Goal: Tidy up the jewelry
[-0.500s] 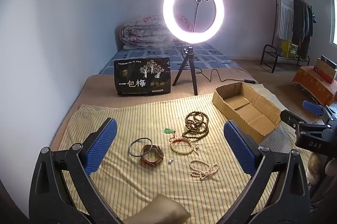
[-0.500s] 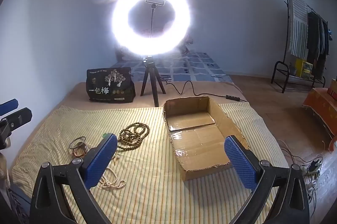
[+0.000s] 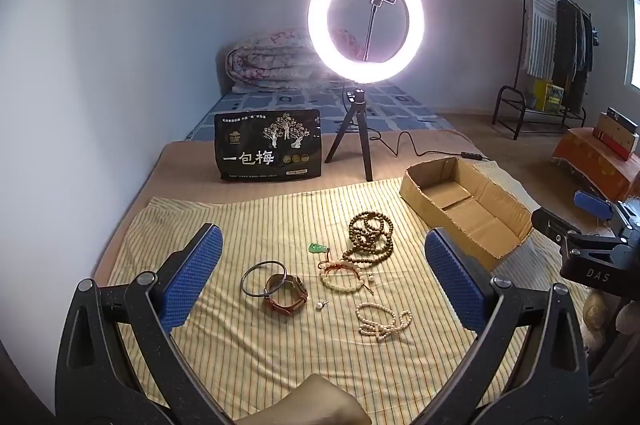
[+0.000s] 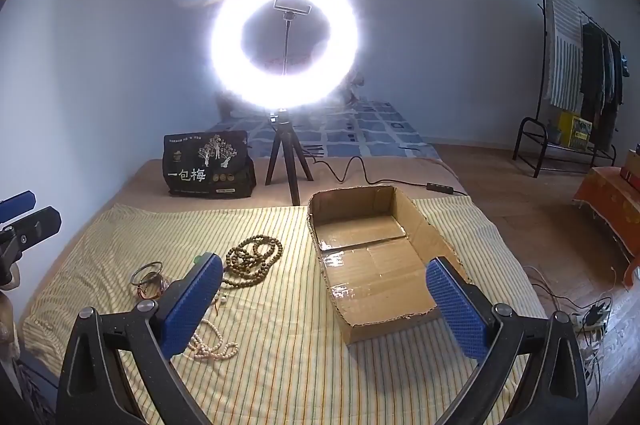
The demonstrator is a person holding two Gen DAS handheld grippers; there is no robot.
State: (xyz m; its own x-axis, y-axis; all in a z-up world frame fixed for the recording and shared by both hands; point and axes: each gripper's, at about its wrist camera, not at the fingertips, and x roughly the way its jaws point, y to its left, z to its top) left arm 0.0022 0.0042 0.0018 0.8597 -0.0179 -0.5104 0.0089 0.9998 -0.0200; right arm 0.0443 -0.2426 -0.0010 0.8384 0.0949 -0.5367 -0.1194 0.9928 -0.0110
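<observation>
Left wrist view: the left tongs (image 3: 320, 277) hang above a yellow striped cloth (image 3: 248, 225) with both blue pads spread wide and nothing between them. The jewelry lies loose on the cloth beyond the pads. A dark brown bead necklace (image 3: 370, 239) is coiled farthest from the camera. A green pendant (image 3: 318, 248) sits just left of it. A pale bead bracelet with a red cord (image 3: 344, 275) lies touching the near edge of the necklace. A thin dark bangle (image 3: 262, 277) overlaps a brown leather watch (image 3: 286, 295). A small pearl earring (image 3: 321, 305) rests between the watch and a white pearl string (image 3: 382, 319).

A shallow cardboard box (image 3: 464, 209) stands open on the cloth, right of the jewelry and apart from it. It holds no jewelry. A lit ring light (image 3: 366, 21) on a tripod and a black printed bag (image 3: 267, 149) stand behind the cloth.

Right wrist view: the right tongs (image 4: 324, 305) are likewise spread wide and empty, above the cloth with the box (image 4: 372, 249) ahead. The necklace (image 4: 252, 261) lies left of the box.
</observation>
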